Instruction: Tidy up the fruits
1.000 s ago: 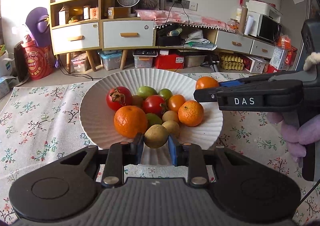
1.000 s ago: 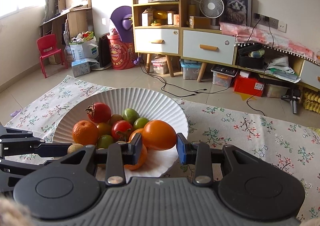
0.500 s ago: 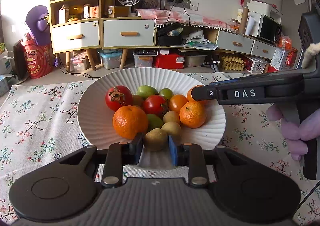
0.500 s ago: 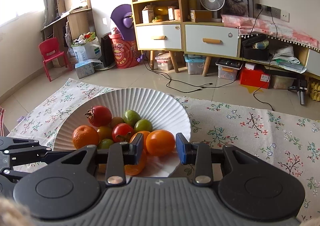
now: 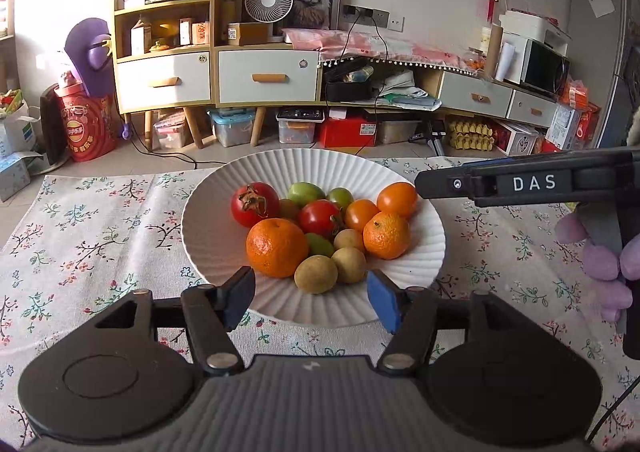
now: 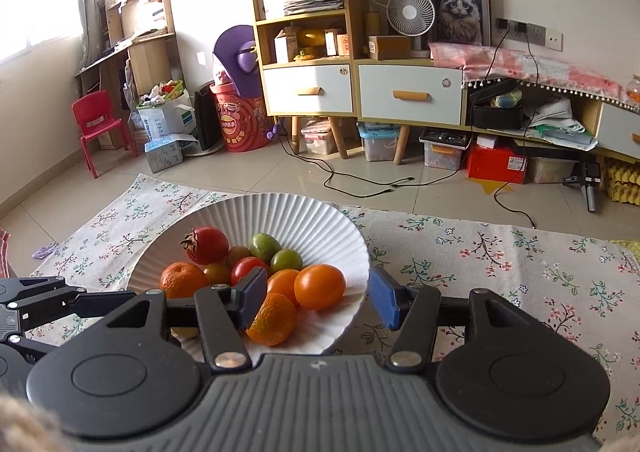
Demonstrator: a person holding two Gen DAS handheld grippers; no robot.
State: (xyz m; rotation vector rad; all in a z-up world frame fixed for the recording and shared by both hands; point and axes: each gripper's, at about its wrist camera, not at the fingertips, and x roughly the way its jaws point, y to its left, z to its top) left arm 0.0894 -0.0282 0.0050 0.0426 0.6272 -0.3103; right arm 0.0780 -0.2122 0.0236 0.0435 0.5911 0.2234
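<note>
- In the white ribbed plate (image 5: 208, 236) on the floral cloth (image 5: 100, 219), all your fruit lies piled.
- Your left hand-held gripper (image 5: 311, 298) has just been opening; it is released, the brown kiwi (image 5: 316, 274) lying free between its jaws.
- Your right hand-held gripper (image 6: 318, 302) has likewise just been opening, released around the orange tomato (image 6: 319, 286).

Cluttered home: sideboard (image 6: 360, 87), toys (image 6: 164, 89).

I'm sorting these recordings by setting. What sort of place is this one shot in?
Most likely a lived-in home living room. A wooden cabinet with drawers holds a framed cat picture and small fan, a red child's chair stands by the window, and storage boxes crowd the tiled floor.
</note>
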